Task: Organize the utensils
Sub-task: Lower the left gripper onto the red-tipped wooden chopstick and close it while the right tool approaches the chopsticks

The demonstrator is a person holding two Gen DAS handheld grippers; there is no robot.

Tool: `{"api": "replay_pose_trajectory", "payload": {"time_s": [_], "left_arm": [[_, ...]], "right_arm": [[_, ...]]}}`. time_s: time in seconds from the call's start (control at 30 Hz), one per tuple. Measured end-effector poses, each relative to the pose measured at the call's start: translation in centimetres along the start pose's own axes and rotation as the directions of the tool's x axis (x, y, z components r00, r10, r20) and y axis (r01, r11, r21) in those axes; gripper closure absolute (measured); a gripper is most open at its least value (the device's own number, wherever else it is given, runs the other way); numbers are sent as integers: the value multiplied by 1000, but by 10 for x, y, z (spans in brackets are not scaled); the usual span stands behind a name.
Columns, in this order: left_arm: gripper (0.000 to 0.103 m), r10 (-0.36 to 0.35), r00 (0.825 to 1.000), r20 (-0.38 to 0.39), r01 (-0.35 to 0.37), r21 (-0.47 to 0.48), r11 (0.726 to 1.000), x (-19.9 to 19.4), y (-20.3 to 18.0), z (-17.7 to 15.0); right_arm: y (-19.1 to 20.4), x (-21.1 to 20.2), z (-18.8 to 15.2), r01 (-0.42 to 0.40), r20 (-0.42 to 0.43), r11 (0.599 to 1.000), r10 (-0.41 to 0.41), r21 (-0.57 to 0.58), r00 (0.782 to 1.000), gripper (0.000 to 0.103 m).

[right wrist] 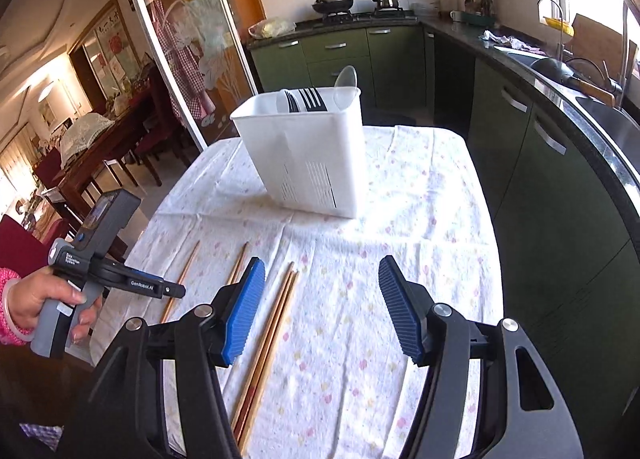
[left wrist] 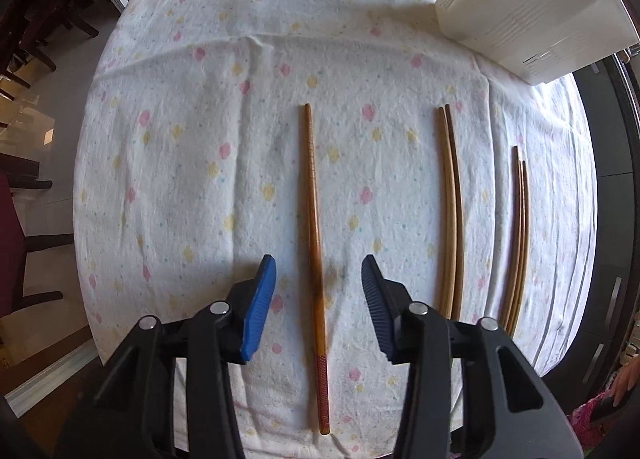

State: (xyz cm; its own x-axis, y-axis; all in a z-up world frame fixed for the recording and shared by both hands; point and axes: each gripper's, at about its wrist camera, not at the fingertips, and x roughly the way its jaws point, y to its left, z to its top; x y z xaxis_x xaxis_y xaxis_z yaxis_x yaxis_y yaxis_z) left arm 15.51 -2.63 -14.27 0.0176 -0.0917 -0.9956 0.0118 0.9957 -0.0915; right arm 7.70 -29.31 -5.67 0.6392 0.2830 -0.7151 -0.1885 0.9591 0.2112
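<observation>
Forks (right wrist: 306, 99) already fill the caddy (right wrist: 308, 163); your empty, parted left gripper (left wrist: 318, 291) straddles one chopstick (left wrist: 314, 219), your right gripper (right wrist: 322, 299) hangs released, and five chopsticks remain.

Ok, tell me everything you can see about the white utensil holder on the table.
The utensil holder is a tall, boxy white tub that looks like plastic, with rows of narrow drain slits low on its walls. It stands upright on the flowered tablecloth towards the far end of the table, apart from the chopsticks lying nearer. Dark fork tines and a pale spoon bowl poke above its rim. Neither gripper touches it.
</observation>
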Motion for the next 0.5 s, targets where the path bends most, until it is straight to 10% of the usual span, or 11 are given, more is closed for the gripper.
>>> {"api": "replay_pose_trajectory", "payload": {"time_s": [0.5], "left_arm": [[96,113,993,-19,-112,56,992,8,-18,13]], "right_arm": [[9,35,-1,28,-215,998,-38,-47,976,43]]}}
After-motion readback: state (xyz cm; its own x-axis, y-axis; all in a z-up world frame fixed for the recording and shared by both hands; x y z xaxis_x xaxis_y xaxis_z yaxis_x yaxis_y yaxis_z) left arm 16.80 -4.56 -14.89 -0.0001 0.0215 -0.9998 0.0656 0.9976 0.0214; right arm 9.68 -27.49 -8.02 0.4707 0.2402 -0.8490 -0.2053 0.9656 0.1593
